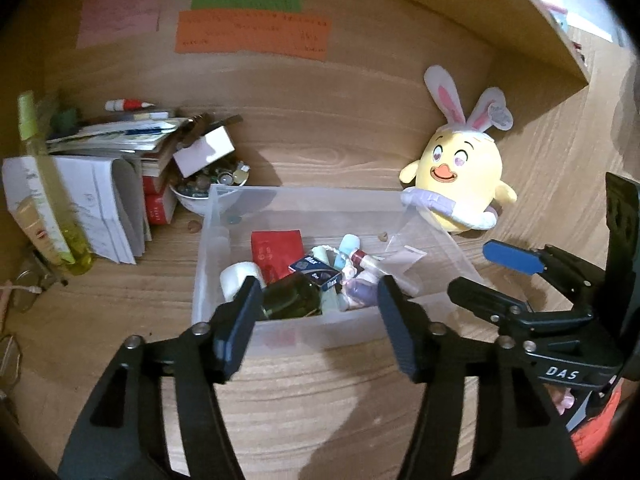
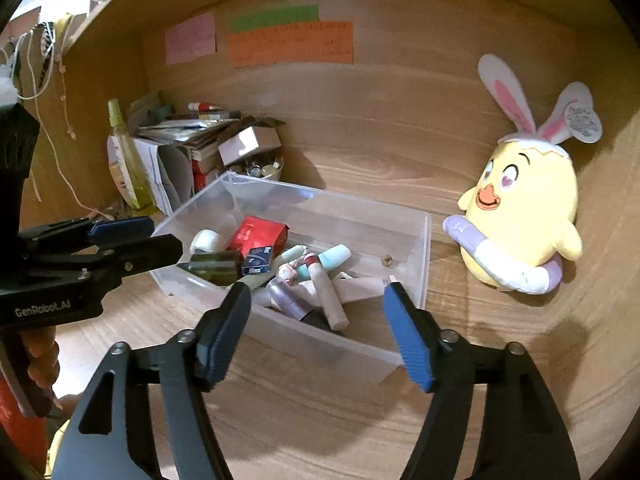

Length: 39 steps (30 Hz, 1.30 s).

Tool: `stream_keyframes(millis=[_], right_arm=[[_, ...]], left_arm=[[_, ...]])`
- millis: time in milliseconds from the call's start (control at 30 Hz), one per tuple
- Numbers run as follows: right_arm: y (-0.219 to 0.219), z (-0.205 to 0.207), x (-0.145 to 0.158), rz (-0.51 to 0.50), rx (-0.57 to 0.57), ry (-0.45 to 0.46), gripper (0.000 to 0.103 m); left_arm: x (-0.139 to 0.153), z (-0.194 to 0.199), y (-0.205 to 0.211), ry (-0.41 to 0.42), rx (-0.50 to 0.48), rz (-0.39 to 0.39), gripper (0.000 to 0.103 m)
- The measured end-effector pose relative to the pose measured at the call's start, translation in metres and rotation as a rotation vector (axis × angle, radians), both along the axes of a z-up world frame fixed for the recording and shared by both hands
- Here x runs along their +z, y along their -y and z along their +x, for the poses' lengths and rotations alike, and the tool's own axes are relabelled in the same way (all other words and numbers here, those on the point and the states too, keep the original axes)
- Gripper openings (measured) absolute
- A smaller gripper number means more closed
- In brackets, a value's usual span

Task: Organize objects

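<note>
A clear plastic bin (image 1: 304,193) (image 2: 320,342) stands on the wooden shelf. It holds a red packet (image 1: 276,246) (image 2: 256,236), a white tape roll (image 1: 240,276), a dark green bottle (image 2: 216,266), a blue staple box (image 2: 258,260) and several small tubes. My left gripper (image 1: 318,284) (image 2: 166,236) hovers open over the bin's near wall with nothing between its fingers. To its right, my right gripper (image 2: 316,288) (image 1: 470,270) is open too, above the bin's near right corner, and holds nothing.
A yellow chick plush with bunny ears (image 1: 464,172) (image 2: 524,208) leans on the back wall to the right of the bin. At the left are a stack of papers and books (image 1: 112,140), a bowl of beads (image 1: 200,196) and a yellow spray bottle (image 1: 44,184). Coloured notes (image 1: 252,36) hang on the back wall.
</note>
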State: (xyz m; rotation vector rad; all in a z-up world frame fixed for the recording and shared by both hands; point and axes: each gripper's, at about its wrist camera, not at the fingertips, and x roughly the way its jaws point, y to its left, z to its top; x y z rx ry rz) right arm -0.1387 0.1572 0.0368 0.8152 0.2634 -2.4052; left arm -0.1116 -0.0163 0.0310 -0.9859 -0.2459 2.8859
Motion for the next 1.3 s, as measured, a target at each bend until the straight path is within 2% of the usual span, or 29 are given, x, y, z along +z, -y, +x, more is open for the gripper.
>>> stream_keyframes(millis=[233, 333, 900, 1300], right_arm=[[-0.008, 0.024, 0.007, -0.032, -0.006, -0.026, 0.083], [-0.011, 0.032, 0.007, -0.045, -0.014, -0.028, 0.084], [-0.021, 0.057, 0.001, -0.080, -0.020, -0.023, 0.085], [-0.019, 0.056, -0.008, -0.084, -0.023, 0.003, 0.085]], left_arm=[[0.002, 0.025, -0.001, -0.032, 0.015, -0.033, 0.084], [0.001, 0.032, -0.002, -0.039, 0.021, -0.042, 0.088], [-0.009, 0.050, -0.007, -0.053, 0.052, -0.065, 0.094], [-0.020, 0.051, -0.009, -0.038, 0.067, -0.075, 0.096]])
